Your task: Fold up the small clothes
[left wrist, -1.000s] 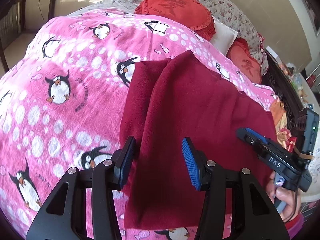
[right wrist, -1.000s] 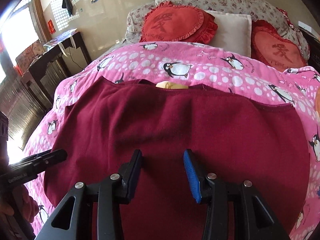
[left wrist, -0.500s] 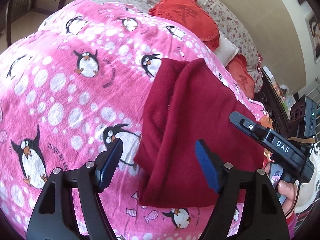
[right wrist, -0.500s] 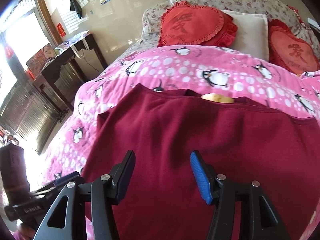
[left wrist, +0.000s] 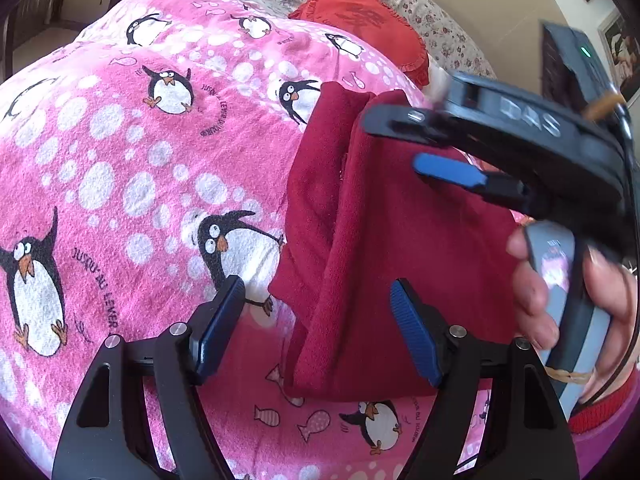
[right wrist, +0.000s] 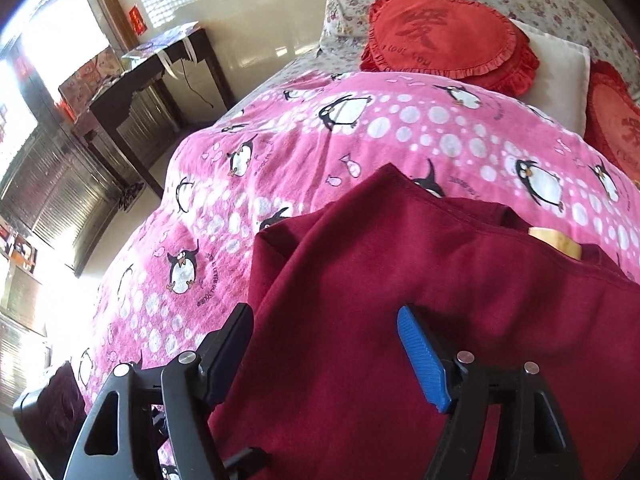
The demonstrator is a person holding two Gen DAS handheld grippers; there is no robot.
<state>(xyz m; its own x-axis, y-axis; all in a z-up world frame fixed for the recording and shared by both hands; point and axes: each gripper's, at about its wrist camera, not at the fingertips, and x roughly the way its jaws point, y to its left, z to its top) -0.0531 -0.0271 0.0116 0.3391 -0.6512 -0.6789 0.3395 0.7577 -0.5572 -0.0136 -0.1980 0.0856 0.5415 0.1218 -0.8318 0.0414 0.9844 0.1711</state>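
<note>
From my left wrist camera I see the left gripper (left wrist: 316,328) with its jaws spread wide, holding nothing, poised over the near left edge of the dark red garment (left wrist: 384,248). That garment lies folded in loose layers on the pink penguin blanket (left wrist: 120,168), its left side bunched in long vertical creases. Only this view gives me the right gripper (left wrist: 452,148) from the side: it crosses above the garment's upper right part, blurred, its blue pad and black finger set apart, gripping nothing. The person's hand (left wrist: 560,288) wraps its handle at the right edge.

My right wrist camera shows what the left cannot: the right gripper (right wrist: 324,356) from behind, jaws wide apart over the garment (right wrist: 400,320), the left finger at the cloth's left border. Here I also see a pale yellow thing (right wrist: 556,242) peeking out at the garment's far edge, the red heart cushion (right wrist: 444,36) against a white pillow (right wrist: 560,76), and a dark side table (right wrist: 156,76) by the wall.
</note>
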